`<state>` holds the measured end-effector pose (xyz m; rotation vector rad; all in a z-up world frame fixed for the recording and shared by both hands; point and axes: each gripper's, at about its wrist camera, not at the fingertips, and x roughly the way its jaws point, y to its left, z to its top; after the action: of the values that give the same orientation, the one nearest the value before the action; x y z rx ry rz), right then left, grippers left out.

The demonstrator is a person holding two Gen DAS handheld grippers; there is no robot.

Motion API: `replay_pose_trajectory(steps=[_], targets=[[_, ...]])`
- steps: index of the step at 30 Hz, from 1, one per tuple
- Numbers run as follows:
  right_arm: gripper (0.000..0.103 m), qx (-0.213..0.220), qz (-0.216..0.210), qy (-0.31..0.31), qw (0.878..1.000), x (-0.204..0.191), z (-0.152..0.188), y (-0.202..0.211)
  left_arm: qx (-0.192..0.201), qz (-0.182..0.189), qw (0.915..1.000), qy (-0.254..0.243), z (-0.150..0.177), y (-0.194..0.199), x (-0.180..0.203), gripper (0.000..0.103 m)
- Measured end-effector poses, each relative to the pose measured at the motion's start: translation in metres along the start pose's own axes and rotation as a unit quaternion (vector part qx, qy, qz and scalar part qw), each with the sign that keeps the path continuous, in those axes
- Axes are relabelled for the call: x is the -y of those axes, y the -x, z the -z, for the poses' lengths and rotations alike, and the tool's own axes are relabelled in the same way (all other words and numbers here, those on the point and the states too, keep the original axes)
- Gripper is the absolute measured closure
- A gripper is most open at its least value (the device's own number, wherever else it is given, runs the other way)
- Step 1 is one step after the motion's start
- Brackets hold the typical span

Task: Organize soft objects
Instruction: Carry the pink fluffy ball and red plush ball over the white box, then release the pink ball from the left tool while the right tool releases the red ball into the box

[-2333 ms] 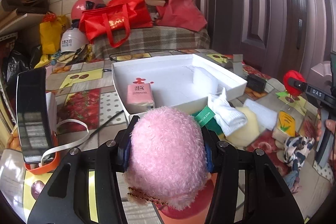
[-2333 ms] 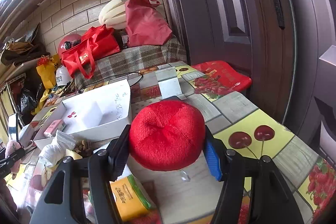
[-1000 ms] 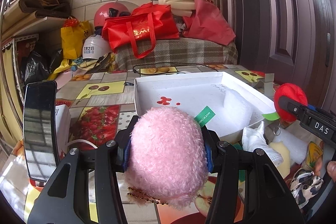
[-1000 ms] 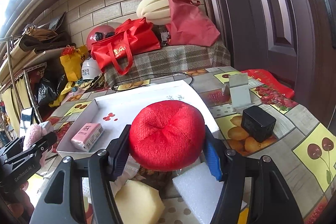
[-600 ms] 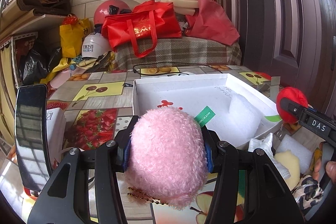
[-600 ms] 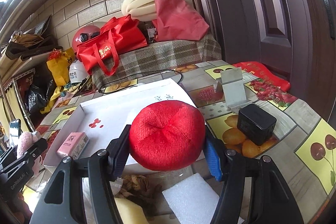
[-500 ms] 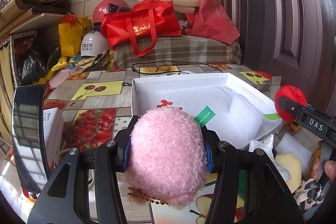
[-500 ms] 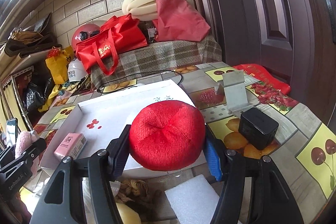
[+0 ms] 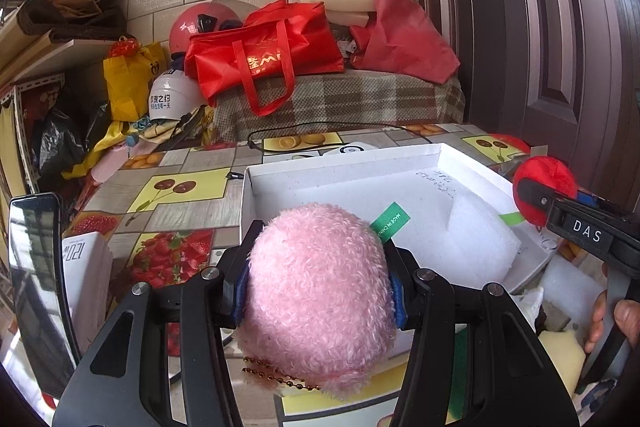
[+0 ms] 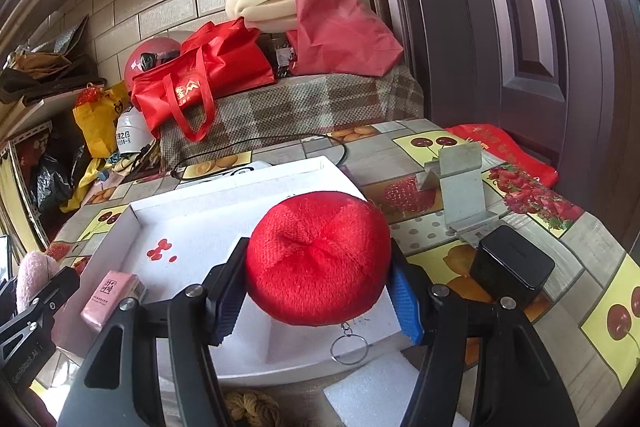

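My left gripper (image 9: 318, 291) is shut on a fluffy pink plush ball (image 9: 316, 299) with a green tag and a bead chain, held just before the near left edge of a shallow white box (image 9: 344, 163). My right gripper (image 10: 318, 287) is shut on a red plush ball (image 10: 318, 255) with a metal key ring, held over the box's near right part (image 10: 240, 183). The red ball and right gripper show at the right of the left wrist view (image 9: 544, 185). The pink ball shows at the left of the right wrist view (image 10: 34, 271). A white foam block (image 9: 476, 231) and a pink packet (image 10: 110, 293) lie in the box.
On the fruit-print table: a black box (image 10: 510, 269), a grey phone stand (image 10: 460, 179), white foam pieces (image 10: 380, 387), a yellow sponge (image 9: 560, 355), a white carton (image 9: 86, 267) and a black cable (image 9: 320, 127). Red bags (image 9: 264, 55) and helmets sit behind.
Both grippers have moved toward the white box with their balls. The red ball is now over the box's near right part; the pink ball is closer to its left edge.
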<state>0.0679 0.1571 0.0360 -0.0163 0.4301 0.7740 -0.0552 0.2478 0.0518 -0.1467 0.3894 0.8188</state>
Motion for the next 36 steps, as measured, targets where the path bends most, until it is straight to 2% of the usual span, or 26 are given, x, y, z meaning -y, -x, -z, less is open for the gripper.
replay_pose_trajectory(steps=[6,14,17,19,20,21,23,24,25,30,36], targets=[[0.039,-0.018,0.002,-0.011,1.000,0.001,-0.005,-0.017,-0.023,0.004,0.9997,0.007,-0.007,-0.021,0.000,0.051],[0.038,-0.029,-0.001,0.008,1.000,-0.012,-0.007,-0.027,-0.015,-0.012,0.9998,-0.008,-0.011,-0.027,0.010,0.051],[0.036,-0.029,0.003,0.012,0.999,-0.013,-0.007,-0.028,-0.008,-0.039,0.9992,-0.011,-0.011,-0.025,0.011,0.033],[0.028,-0.027,0.002,0.015,1.000,-0.014,-0.007,-0.027,0.007,-0.046,0.9989,-0.010,-0.010,-0.019,0.011,0.013],[0.015,-0.024,0.005,0.017,1.000,-0.014,-0.008,-0.026,0.014,-0.049,0.9987,-0.011,-0.010,-0.017,0.011,0.008],[0.014,-0.021,0.007,0.022,1.000,-0.016,-0.008,-0.025,0.017,-0.051,0.9985,-0.013,-0.009,-0.015,0.011,0.000],[0.011,-0.015,0.011,0.036,0.999,-0.021,-0.007,-0.023,0.017,-0.053,0.9983,-0.015,-0.009,-0.015,0.012,0.000],[0.003,-0.011,0.012,0.044,0.999,-0.025,-0.007,-0.022,0.016,-0.052,0.9984,-0.014,-0.009,-0.016,0.011,0.000],[0.000,-0.006,0.014,0.052,0.999,-0.027,-0.007,-0.021,0.015,-0.052,0.9985,-0.011,-0.009,-0.017,0.010,0.000],[0.000,0.009,0.018,0.083,0.996,-0.038,-0.007,-0.017,0.017,-0.054,0.9984,0.005,-0.010,-0.017,0.004,0.000],[0.000,0.017,0.018,0.073,0.997,-0.036,-0.006,-0.014,0.028,-0.055,0.9980,0.014,-0.009,-0.012,0.000,0.000]])
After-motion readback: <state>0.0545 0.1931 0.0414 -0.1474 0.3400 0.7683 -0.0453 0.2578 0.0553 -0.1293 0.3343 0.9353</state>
